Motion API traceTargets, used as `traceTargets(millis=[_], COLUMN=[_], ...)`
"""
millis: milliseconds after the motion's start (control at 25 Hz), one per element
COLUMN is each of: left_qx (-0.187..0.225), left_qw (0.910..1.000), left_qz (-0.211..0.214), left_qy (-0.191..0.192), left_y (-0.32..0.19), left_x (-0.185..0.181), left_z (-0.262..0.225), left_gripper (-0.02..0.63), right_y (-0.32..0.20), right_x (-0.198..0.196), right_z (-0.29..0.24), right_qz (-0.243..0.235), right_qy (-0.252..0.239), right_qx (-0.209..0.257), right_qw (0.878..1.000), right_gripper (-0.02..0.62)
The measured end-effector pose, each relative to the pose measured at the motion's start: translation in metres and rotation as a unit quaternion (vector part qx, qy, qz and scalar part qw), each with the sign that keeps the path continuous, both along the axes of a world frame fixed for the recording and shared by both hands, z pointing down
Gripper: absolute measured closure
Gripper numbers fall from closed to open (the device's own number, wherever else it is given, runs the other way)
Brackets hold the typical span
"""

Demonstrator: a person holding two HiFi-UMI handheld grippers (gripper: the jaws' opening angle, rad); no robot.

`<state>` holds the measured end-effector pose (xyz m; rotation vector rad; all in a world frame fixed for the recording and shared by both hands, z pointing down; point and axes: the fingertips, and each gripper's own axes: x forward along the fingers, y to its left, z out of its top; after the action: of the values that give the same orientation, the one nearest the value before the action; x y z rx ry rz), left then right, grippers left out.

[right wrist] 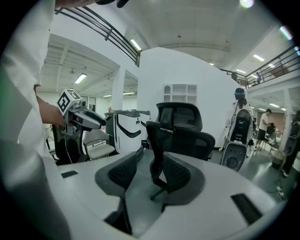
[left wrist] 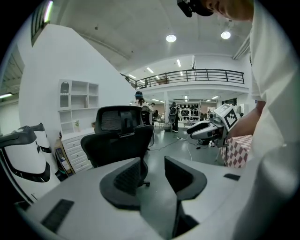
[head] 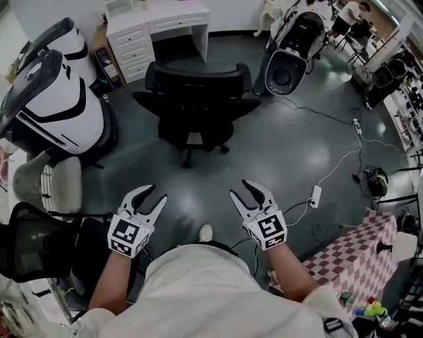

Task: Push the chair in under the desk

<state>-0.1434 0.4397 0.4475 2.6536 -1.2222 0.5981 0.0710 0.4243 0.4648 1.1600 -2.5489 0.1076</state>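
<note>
Approach step: the black mesh-backed swivel office chair stands at twelve o'clock, apart from the white drawered desk beyond it. Left gripper and right gripper, jaws spread and empty, hang well short of it; next, probably, reach the backrest and push toward twelve

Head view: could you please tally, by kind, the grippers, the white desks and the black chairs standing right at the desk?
Gripper: 2 (left gripper, right gripper)
White desk: 1
Black chair at the desk: 1
Total: 4
</note>
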Motion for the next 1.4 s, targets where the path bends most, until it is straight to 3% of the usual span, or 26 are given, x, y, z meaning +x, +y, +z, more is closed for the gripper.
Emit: traceTargets(millis=[440, 800, 1400], left_qx=[0.011, 0.023, 0.072], left_qw=[0.9996, 0.9993, 0.9898], left_qz=[-0.014, 0.003, 0.073], left_qy=[-0.023, -0.029, -0.098], left_y=[-0.035, -0.091, -0.230], left_x=[0.020, 0.018, -0.015], left_z=[-0.001, -0.002, -0.007], left_gripper=[0.446, 0.446, 0.445], right_y=[-0.037, -0.085, -0.208], right_x=[0.020, 0.010, -0.037], right_z=[0.007, -0.001, -0.006], right_qz=[-0.031, -0.035, -0.073], right_qy=[0.004, 0.018, 0.127], right_qx=[0.007, 0.024, 0.055], right_qw=[0.999, 0.999, 0.988], right_gripper=[0.426, 0.428, 0.428])
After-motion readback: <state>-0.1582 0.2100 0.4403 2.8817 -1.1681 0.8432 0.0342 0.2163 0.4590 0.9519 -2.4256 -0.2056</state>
